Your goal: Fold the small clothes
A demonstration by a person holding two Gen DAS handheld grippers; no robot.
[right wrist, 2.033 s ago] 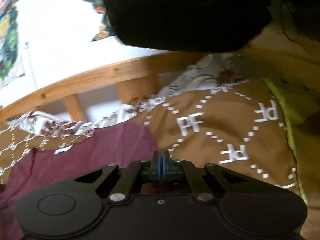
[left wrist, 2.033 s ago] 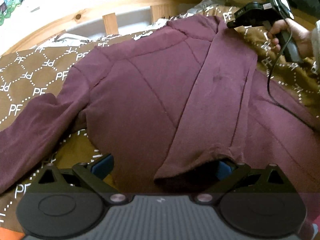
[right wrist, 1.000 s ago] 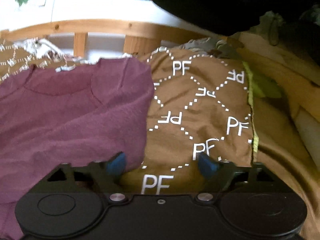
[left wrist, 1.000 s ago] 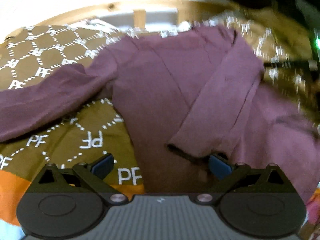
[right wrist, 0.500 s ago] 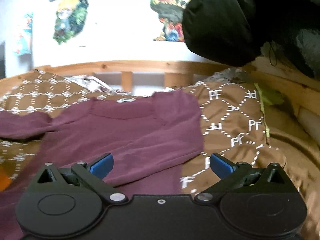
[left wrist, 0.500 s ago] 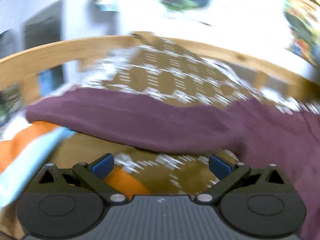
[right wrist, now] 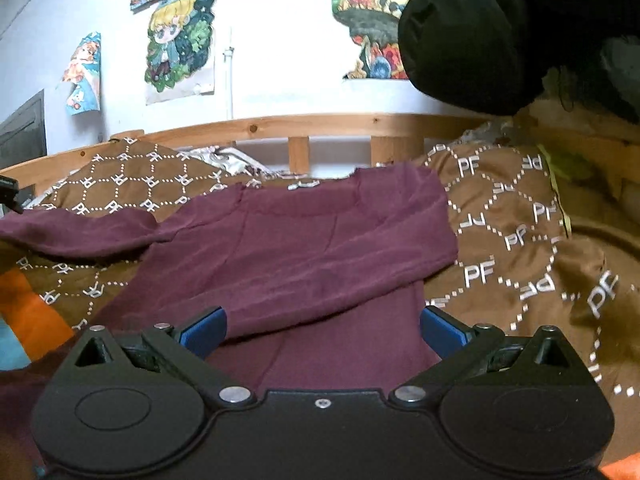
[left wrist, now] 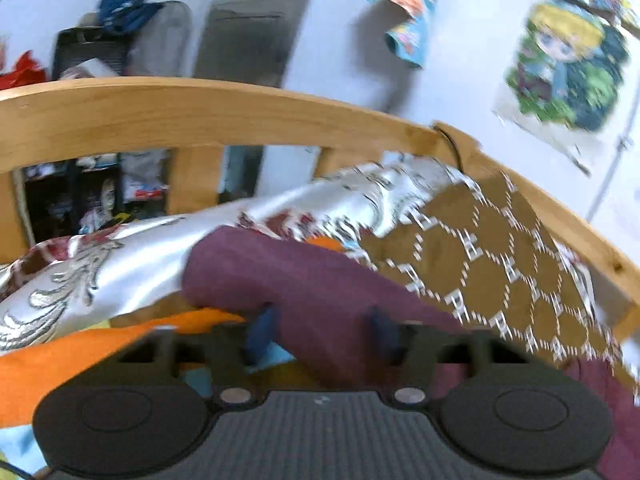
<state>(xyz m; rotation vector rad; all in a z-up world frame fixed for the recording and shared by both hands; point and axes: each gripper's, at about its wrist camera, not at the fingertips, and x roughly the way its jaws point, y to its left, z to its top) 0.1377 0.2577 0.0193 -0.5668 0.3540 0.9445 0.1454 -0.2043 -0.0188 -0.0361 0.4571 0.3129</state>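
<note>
Left wrist view has the left gripper (left wrist: pixel 320 334) part-open astride the sweater's sleeve (left wrist: pixel 304 280), not pinching it, near the bed rail (left wrist: pixel 160 108), while the right gripper (right wrist: pixel 322 330) gapes wide, empty, over the sweater (right wrist: pixel 304 248) on the blanket (right wrist: pixel 512 240).

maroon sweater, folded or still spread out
Partly folded. The maroon sweater has one sleeve folded across its body, while the other sleeve lies stretched sideways on the brown blanket.
</note>
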